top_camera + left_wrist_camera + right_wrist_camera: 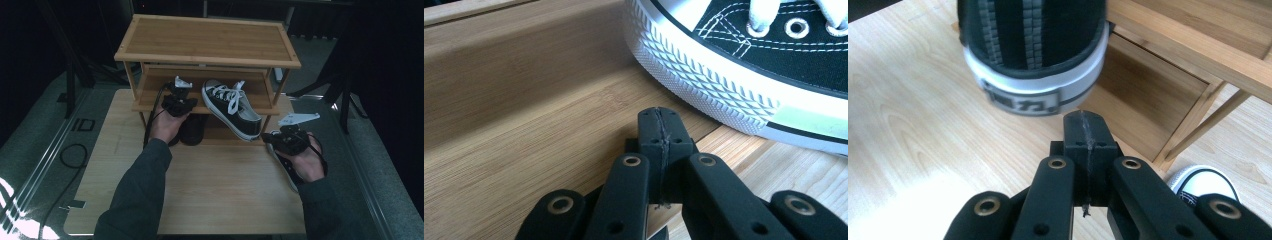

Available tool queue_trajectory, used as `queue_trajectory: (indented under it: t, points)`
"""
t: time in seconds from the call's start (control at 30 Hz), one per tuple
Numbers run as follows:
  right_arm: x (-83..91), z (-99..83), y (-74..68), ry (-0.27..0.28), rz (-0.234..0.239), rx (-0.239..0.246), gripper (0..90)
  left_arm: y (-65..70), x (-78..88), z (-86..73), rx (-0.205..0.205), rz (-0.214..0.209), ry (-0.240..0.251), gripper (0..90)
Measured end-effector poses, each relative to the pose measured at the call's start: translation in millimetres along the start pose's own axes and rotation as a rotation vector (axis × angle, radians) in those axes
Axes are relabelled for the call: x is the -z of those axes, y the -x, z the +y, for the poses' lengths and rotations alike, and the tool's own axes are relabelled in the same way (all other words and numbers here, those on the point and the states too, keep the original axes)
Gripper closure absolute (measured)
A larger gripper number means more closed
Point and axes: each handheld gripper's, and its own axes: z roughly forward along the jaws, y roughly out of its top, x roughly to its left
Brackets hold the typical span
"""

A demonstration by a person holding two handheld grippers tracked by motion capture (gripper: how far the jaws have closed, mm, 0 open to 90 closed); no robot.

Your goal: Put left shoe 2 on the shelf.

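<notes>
Both grippers point(659, 120) point(1084, 122) pressed together, empty; two sneakers point(231, 106) point(284, 165); one rack point(207, 42).

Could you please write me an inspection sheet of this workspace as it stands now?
Surface: light wooden table, bare in the middle.
Job's things: black sneaker with white laces on the middle shelf of the bamboo shoe rack, its heel sticking out over the shelf edge; second sneaker on the table under the right hand.
Clutter: dark object under the rack, too dark to identify.
Grippers: left tongs shut, empty, beside the sneaker's toe; right tongs shut, empty, near its heel.
Cables: black cable from left tongs; loose loop on floor.
Surroundings: grey floor, dark stands.
</notes>
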Motion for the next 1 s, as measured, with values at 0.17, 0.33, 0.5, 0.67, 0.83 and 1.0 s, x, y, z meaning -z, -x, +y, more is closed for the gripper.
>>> queue_trajectory:
  t: [0.17,0.33,0.5,0.67,0.83,1.0]
  points:
    - [3.7,-2.7,-6.4,0.001,0.013,0.018,90.0,-0.8,0.3,-0.1,-0.003,-0.002,-0.003,90.0]
    - [8.4,-3.5,-14.9,0.023,0.032,0.041,90.0,-0.7,0.4,-0.3,-0.003,-0.001,-0.002,90.0]
    - [10.8,-0.6,-18.6,0.033,0.044,0.056,90.0,-0.4,0.2,-0.8,0.000,0.000,0.003,90.0]
    - [8.1,2.4,-18.4,0.029,0.046,0.067,90.0,-0.1,0.3,-0.9,-0.001,0.002,0.002,90.0]
    - [6.9,2.4,-19.7,0.031,0.058,0.070,90.0,1.6,0.5,-0.6,-0.005,0.013,-0.001,90.0]
    - [4.4,4.4,-24.1,0.043,0.080,0.075,90.0,2.1,0.5,-0.3,0.000,0.012,-0.001,90.0]
